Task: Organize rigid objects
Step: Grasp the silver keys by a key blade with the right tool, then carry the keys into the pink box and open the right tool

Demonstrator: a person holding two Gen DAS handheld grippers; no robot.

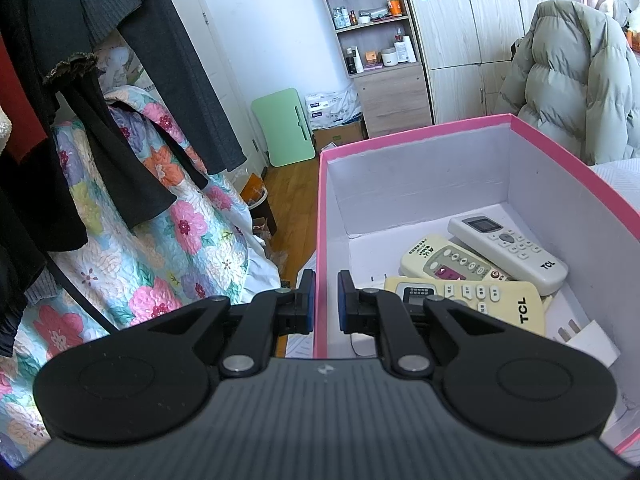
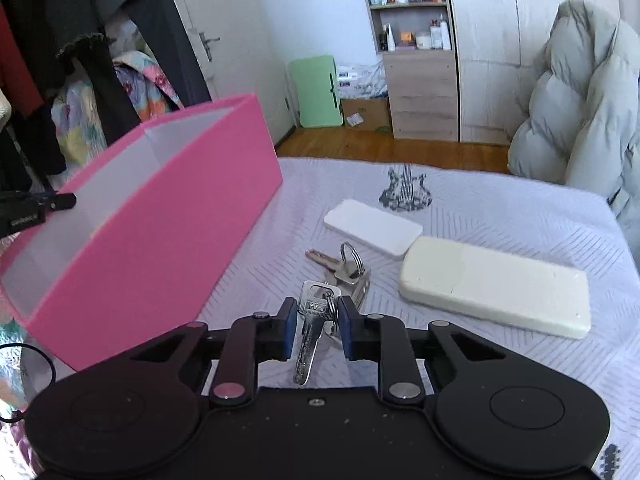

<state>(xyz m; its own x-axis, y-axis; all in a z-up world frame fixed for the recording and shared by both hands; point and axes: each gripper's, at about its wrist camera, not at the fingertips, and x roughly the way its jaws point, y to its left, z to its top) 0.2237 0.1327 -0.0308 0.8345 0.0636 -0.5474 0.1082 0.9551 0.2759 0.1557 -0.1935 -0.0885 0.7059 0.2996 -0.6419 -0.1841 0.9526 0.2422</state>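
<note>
Operator: State the position of the bunch of keys [image 2: 334,280].

Technician: It lies on the bedspread [image 2: 500,208], just right of the pink box [image 2: 160,232], directly ahead of the right gripper [image 2: 317,320]. The largest key's long axis runs along the fingers, blade toward the camera.

Operator: Gripper condition?

Technician: Right jaws narrowly spread, flanking that key's head; contact unconfirmed. The left gripper [image 1: 323,300] is pinching the box's near wall, remotes [image 1: 480,268] inside.
</note>
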